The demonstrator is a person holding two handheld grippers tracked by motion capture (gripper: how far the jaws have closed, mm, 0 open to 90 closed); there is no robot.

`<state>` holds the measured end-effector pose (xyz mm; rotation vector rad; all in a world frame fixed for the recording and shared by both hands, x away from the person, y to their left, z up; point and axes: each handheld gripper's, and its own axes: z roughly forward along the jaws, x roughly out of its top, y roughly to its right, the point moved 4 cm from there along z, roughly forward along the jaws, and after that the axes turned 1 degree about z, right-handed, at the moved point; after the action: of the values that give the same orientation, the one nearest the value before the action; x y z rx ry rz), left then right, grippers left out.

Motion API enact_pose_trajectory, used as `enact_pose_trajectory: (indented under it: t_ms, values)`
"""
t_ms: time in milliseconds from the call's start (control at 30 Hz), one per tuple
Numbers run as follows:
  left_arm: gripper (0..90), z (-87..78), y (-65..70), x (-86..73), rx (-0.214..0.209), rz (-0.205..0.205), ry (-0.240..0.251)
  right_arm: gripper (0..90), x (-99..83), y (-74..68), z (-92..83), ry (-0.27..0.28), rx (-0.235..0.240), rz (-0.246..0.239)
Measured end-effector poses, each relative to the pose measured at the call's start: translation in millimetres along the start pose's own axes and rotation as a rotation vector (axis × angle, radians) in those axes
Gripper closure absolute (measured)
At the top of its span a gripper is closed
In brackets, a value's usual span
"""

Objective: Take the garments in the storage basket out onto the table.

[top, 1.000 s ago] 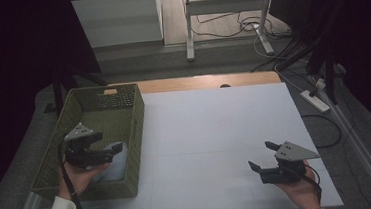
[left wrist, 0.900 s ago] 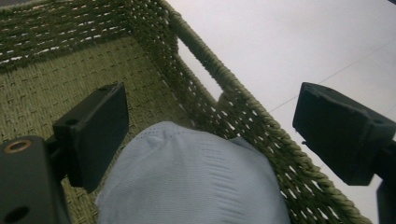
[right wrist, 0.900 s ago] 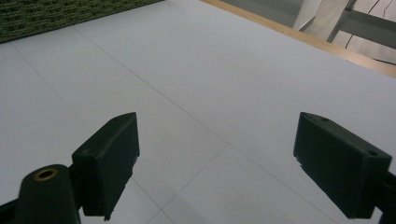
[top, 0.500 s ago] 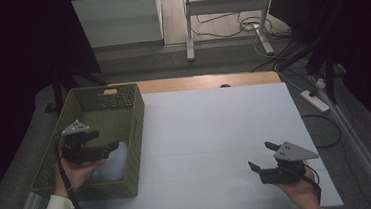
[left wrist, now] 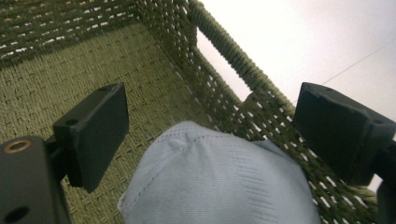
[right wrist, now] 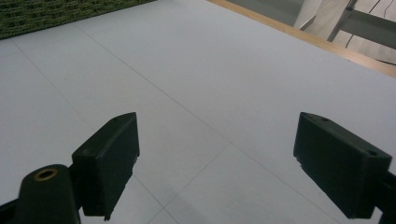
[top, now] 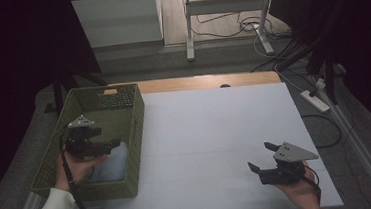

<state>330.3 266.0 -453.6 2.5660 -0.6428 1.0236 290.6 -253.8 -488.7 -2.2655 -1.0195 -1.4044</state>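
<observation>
Left gripper [top: 107,143] lowered deeper into the basket [top: 135,138] than a second ago, jaws wide apart, straddling the pale cloth [left wrist: 219,182] on the basket's floor. Probably about to grasp. Right gripper [top: 261,159] beside the basket, jaws apart, idle.

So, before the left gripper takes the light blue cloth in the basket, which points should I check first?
1. Left gripper jaws open: ok, they stand wide apart.
2. Light blue cloth lies between the jaws: ok, it is centred below them in the left gripper view.
3. Jaws touch the cloth: cannot tell; they seem a little above it.
4. Basket wall is free of the jaws: not ok, one jaw is close to the woven wall.
5. Right gripper is out of the way: ok, it is open over the white table, far from the basket.
</observation>
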Motion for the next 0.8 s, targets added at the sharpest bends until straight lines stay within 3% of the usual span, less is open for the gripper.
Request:
enact_pose_trajectory:
  t_ms: [367,600,800]
  values:
    - [11.3,1.2,-1.3,-5.8,-0.049,0.006,-0.044,14.8,-0.5,-2.2,1.1,-0.008,0.005,-0.007]
    - [11.3,0.4,-2.1,-10.1,-0.047,0.033,-0.08,14.8,-0.8,-3.4,2.1,-0.01,0.009,-0.008]
    - [11.2,1.6,-5.7,-13.4,-0.054,0.027,-0.098,14.8,-1.1,-3.7,2.5,-0.012,0.01,-0.01]
